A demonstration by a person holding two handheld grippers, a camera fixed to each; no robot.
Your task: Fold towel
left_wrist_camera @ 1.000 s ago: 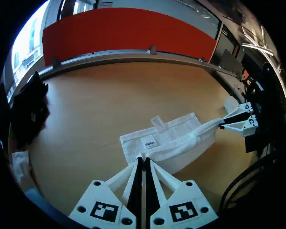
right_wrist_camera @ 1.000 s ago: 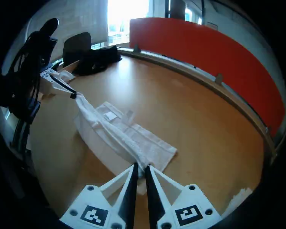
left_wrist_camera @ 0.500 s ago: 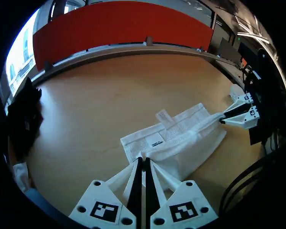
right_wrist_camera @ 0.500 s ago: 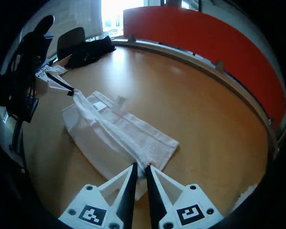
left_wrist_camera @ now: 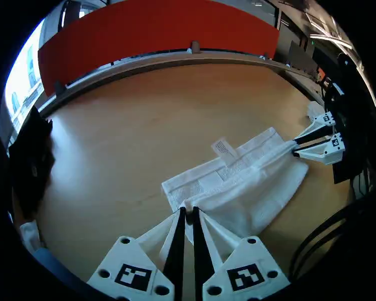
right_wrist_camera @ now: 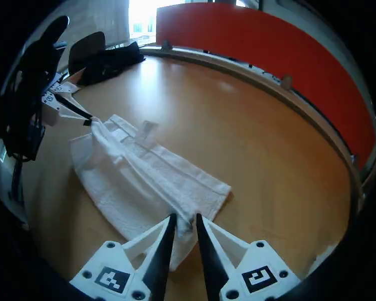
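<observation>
The towel [left_wrist_camera: 248,190] is lying seemingly folded once on the desk [left_wrist_camera: 138,115], the left tool [left_wrist_camera: 187,211] pinching one corner and the right tool [right_wrist_camera: 184,218] gaping loosely around another, with further folds waiting.

White fingers [left_wrist_camera: 162,236], black inner faces, black-and-white square markers [left_wrist_camera: 136,278]

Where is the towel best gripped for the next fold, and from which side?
I would grip the towel at the two corners of one short end, both layers together, coming in low along the table from beyond that end. It lies flat as a long, doubled strip, so its short ends are free edges.
</observation>
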